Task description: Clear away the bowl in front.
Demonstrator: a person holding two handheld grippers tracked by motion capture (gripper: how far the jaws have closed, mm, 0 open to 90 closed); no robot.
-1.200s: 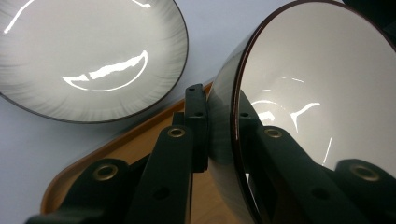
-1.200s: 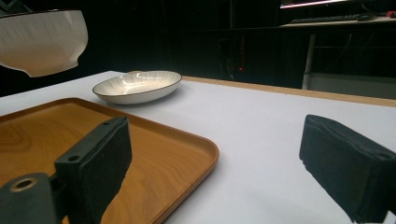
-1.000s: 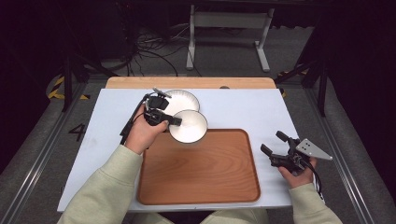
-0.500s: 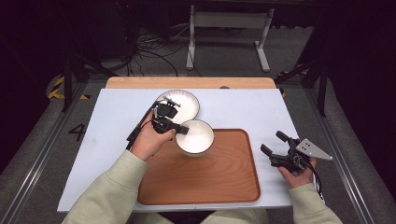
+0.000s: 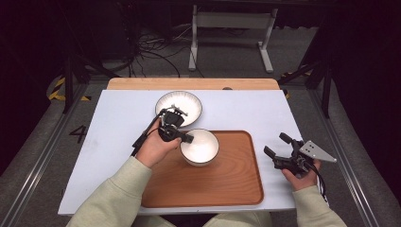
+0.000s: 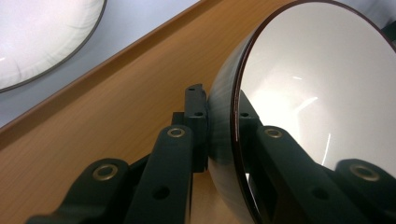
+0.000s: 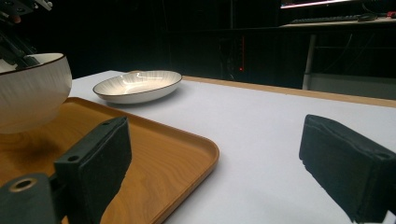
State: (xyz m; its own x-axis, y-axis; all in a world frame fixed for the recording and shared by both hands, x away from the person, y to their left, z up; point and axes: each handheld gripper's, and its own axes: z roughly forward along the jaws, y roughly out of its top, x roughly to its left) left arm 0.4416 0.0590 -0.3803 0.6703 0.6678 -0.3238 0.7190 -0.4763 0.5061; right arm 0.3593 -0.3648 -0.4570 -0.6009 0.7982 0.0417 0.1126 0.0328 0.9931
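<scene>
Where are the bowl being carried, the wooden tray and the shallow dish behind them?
white bowl [image 5: 200, 144], high view, on its inside bottom.
wooden tray [image 5: 222, 184], high view, on its bare floor.
shallow white dish [image 5: 187, 101], high view, on its inner surface.

The bowl [image 5: 200, 147] sits over the tray's [image 5: 222, 189] far-left corner; the plate [image 5: 189, 102] lies on the table [image 5: 118, 123] just beyond it

White table [image 5: 118, 142], wooden tray [image 5: 227, 184] and shallow plate [image 5: 189, 101] resting on it
</scene>
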